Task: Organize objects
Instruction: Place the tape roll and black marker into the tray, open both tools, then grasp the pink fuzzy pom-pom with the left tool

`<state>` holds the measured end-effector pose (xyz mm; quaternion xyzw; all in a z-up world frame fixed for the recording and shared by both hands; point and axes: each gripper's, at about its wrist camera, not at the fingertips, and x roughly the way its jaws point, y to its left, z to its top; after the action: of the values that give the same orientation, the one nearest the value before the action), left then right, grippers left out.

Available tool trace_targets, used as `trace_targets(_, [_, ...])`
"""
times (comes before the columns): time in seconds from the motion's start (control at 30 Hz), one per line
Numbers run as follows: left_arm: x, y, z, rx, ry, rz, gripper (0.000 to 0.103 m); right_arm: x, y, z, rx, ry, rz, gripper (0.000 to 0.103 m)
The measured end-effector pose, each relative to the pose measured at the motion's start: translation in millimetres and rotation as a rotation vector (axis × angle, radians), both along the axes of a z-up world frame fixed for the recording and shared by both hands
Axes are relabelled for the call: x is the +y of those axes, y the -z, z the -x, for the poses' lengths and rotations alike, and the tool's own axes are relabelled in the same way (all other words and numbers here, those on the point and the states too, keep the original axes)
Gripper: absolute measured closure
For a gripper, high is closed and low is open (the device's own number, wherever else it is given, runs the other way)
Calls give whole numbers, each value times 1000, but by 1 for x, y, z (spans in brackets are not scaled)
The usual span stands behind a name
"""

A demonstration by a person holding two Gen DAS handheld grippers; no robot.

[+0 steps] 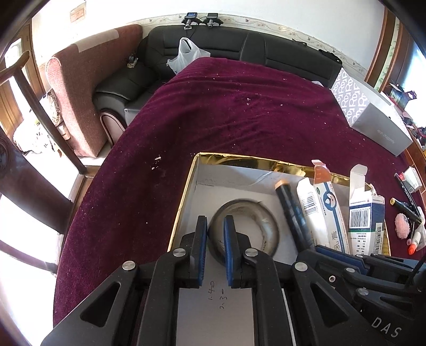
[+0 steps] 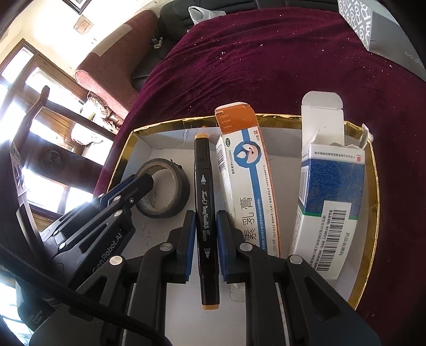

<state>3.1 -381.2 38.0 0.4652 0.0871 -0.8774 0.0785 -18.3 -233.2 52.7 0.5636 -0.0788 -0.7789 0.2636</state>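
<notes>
A gold-rimmed white tray (image 1: 186, 191) (image 2: 121, 155) lies on the maroon cloth. In it are a grey tape roll (image 1: 263, 221) (image 2: 175, 183), a black marker (image 1: 291, 213) (image 2: 205, 191), an orange-and-white box (image 1: 326, 210) (image 2: 247, 170) and a blue-and-white box (image 1: 366, 213) (image 2: 327, 191). My left gripper (image 1: 215, 225) straddles the near wall of the tape roll with one finger inside its hole; the jaws stand narrow. It also shows in the right wrist view (image 2: 145, 181). My right gripper (image 2: 205, 221) straddles the marker; small gaps show beside it.
A grey patterned box (image 1: 372, 117) (image 2: 372, 24) lies at the far right of the table. Pens, a pink puff (image 1: 402, 225) and small items lie right of the tray. A black sofa (image 1: 213, 50) and a red armchair (image 1: 87, 87) stand beyond the table.
</notes>
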Motion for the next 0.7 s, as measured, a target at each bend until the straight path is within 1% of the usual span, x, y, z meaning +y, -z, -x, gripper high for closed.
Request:
trace_targets(0.07, [-3,-1,-1,1,-12,-34,92,2,0,0,-2,14,20,86])
trace_targets(0.1, [-6,-2,-2,2,-18,-67,90,3,0,-1,-6,14,36,80])
trace_targets(0.13, [-8,-4,-3,2,-24,-100,87,3,-2,-2,-10,9,49,73])
trace_targets(0.17, [-10,-6,-5,5,-28,-119,84,4,-3,-3,-10,9,54,71])
trace_targets(0.23, [-14,-12,-10,18,-32,-173,73,7,-10,-9,8,11,58,64])
trace_targets(0.27, [-16,-18,-14,29,-29,-200,72,9,-17,-13,25,8,62,63])
trace_targets(0.33, [-15,-32,-25,56,-28,-230,68,15,-28,-20,57,7,68,56])
trace_targets(0.4, [-9,-47,-37,88,-19,-244,65,25,-40,-30,92,9,77,51])
trace_targets(0.47, [4,-65,-51,125,0,-226,64,38,-53,-41,137,13,73,50])
trace_targets(0.5, [13,-73,-58,148,14,-212,62,45,-58,-45,160,13,64,49])
trace_targets(0.53, [23,-82,-65,176,33,-197,56,53,-64,-51,190,14,47,46])
trace_targets(0.57, [33,-91,-73,205,46,-186,52,63,-70,-58,226,20,21,44])
trace_targets(0.6, [44,-99,-82,238,60,-186,47,71,-75,-63,257,30,-3,38])
trace_targets(0.63, [53,-106,-89,263,78,-198,44,83,-80,-68,289,44,-25,34])
trace_targets(0.7, [74,-115,-100,300,135,-258,44,112,-91,-75,347,90,-59,33])
